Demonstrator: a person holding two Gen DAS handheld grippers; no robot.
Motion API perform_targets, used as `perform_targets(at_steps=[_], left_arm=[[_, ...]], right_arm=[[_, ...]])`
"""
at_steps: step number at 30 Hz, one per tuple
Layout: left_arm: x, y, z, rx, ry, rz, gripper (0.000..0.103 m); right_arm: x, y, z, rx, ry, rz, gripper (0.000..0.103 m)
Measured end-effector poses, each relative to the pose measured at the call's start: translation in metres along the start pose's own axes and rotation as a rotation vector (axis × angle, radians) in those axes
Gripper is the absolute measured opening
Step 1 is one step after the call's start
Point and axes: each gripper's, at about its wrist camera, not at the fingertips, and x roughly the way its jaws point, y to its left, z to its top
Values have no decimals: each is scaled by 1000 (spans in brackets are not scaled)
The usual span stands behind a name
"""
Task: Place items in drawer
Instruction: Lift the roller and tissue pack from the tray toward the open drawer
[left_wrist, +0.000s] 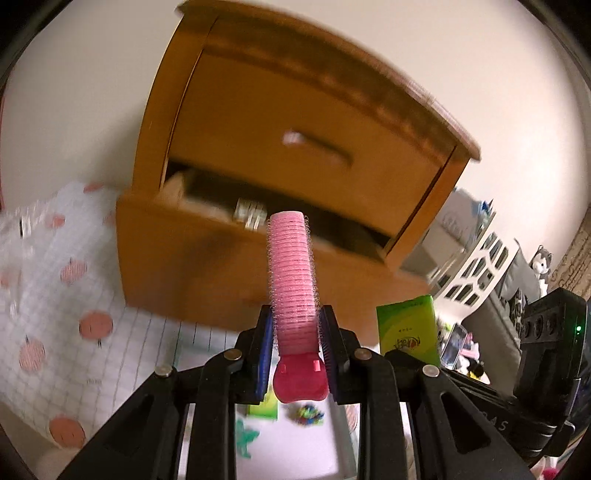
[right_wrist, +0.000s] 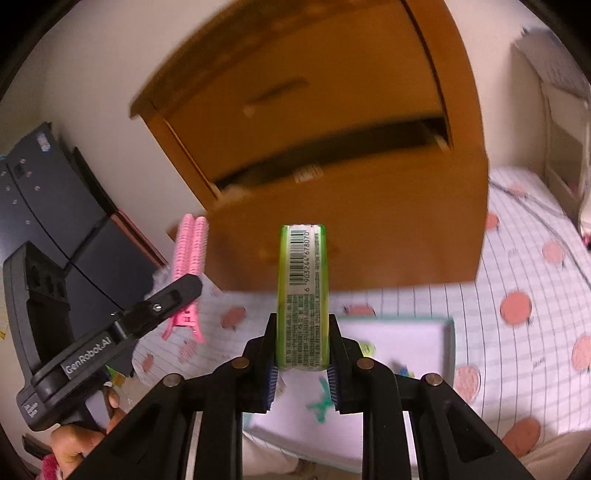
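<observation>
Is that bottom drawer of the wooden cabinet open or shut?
Open. The lower drawer juts out beyond the upper drawer, leaving a dark gap where things inside show.

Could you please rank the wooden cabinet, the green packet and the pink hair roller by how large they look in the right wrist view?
1. wooden cabinet, largest by far.
2. green packet, enlarged by nearness to the camera.
3. pink hair roller, smallest as seen, partly hidden by the left gripper.

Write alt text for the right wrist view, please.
Black right gripper, its jaws clamped on a green tissue pack, faces a wooden cabinet's open lower drawer. The left gripper alongside holds a pink hair roller.
</observation>
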Motion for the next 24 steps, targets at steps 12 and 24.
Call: perform_targets(at_steps=[12,24], left_arm=[[-21,-19,94,41,-127,-14,25],[9,-24,127,81,-126,55,25]], right_arm=[[-39,26,96,-85,-156,18,23],[-24,12,150,-110,-171,-35,23]])
